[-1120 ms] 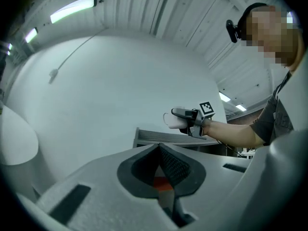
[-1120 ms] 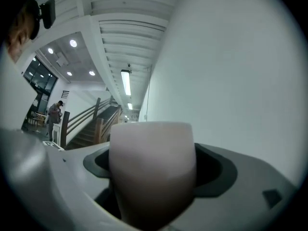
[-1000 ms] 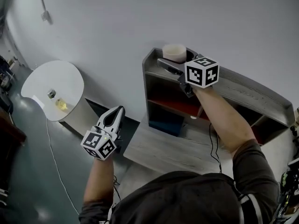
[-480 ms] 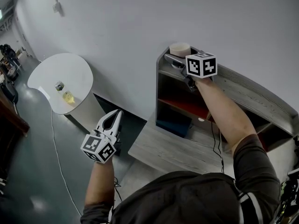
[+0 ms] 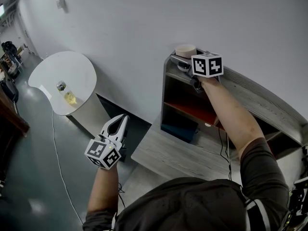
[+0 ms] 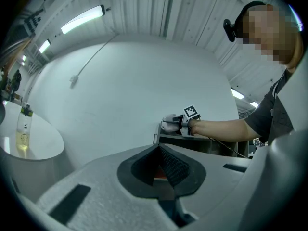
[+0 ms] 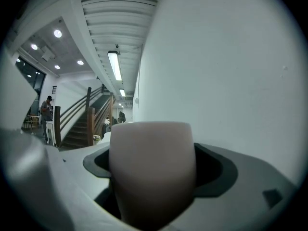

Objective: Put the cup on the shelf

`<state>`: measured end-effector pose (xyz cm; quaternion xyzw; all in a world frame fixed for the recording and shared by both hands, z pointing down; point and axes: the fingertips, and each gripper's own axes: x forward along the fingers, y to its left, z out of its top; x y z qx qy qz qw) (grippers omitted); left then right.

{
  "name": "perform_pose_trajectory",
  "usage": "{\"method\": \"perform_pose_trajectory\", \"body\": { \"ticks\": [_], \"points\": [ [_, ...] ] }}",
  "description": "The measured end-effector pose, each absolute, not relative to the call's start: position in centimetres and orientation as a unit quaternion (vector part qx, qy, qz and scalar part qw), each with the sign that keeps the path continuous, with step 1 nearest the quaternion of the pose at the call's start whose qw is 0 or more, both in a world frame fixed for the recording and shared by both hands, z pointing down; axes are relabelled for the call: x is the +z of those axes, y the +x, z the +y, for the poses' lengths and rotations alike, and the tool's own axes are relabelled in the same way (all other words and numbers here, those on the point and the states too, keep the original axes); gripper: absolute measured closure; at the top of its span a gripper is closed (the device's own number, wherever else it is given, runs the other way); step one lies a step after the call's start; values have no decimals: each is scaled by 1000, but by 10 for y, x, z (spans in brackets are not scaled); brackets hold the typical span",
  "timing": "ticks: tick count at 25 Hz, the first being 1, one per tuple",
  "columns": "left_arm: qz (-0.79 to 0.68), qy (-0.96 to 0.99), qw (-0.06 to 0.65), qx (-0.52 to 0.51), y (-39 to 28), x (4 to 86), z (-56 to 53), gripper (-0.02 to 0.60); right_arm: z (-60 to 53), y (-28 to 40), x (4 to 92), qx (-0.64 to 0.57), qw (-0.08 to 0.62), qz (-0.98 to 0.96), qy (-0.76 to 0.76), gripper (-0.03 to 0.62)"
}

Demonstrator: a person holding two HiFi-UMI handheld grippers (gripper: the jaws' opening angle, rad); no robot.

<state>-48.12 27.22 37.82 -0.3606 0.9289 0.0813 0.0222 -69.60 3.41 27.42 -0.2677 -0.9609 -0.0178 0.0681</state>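
Observation:
A pale beige cup [image 5: 185, 50] stands upright at the left end of the grey wooden shelf's top board [image 5: 250, 96], close to the white wall. My right gripper [image 5: 181, 61] reaches it from the right and is shut on the cup, whose body [image 7: 151, 172] fills the space between the jaws in the right gripper view. My left gripper [image 5: 120, 120] hangs low at the left, away from the shelf, shut with nothing in it. From the left gripper view the cup [image 6: 168, 124] and the shelf [image 6: 207, 143] show far off.
A round white table [image 5: 79, 71] with a small bottle [image 5: 67, 96] of yellow liquid stands at the left. A low grey wooden platform [image 5: 178, 153] lies before the shelf, whose lower compartments hold red and blue surfaces. A cable runs along the floor at the left.
The view has shifted a little to the left. The cup stays in my right gripper at the shelf's top left end. The left gripper has barely moved.

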Motion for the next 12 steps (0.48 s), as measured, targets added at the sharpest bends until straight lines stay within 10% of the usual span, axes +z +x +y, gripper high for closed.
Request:
{"method": "perform_pose_trajectory", "body": {
  "ticks": [12],
  "points": [
    [925,-371,17,82,-482,382,262,577,30,-693,286,-27,116,-956,-268,124]
  ]
}}
